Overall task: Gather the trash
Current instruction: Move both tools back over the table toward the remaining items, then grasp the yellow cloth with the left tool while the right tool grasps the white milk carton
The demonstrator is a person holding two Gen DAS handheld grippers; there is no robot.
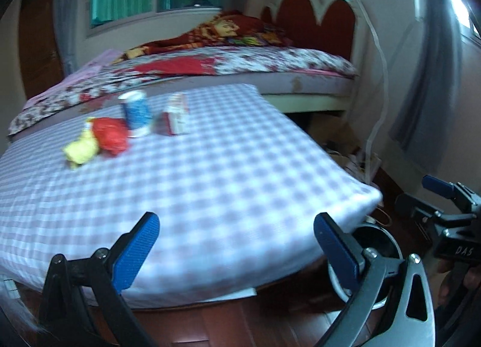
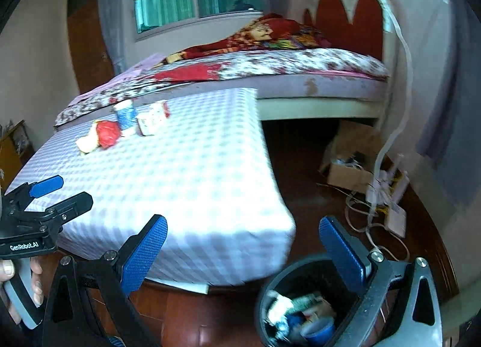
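Checked cloth covers a low table (image 1: 210, 172) set against a bed (image 1: 270, 61) with a red headboard. Toward the upper left of both views, four pieces of trash sit close together on the cloth: a yellow wrapper (image 1: 79, 148), a red crumpled bag (image 1: 109, 135), a blue-and-white cup (image 1: 136, 113) and a small carton (image 1: 177, 115). Both the left gripper (image 1: 236, 249) and the right gripper (image 2: 243, 252) hold their jaws wide apart, empty. At lower right of the right wrist view, a black bin (image 2: 270, 284) holds rubbish.
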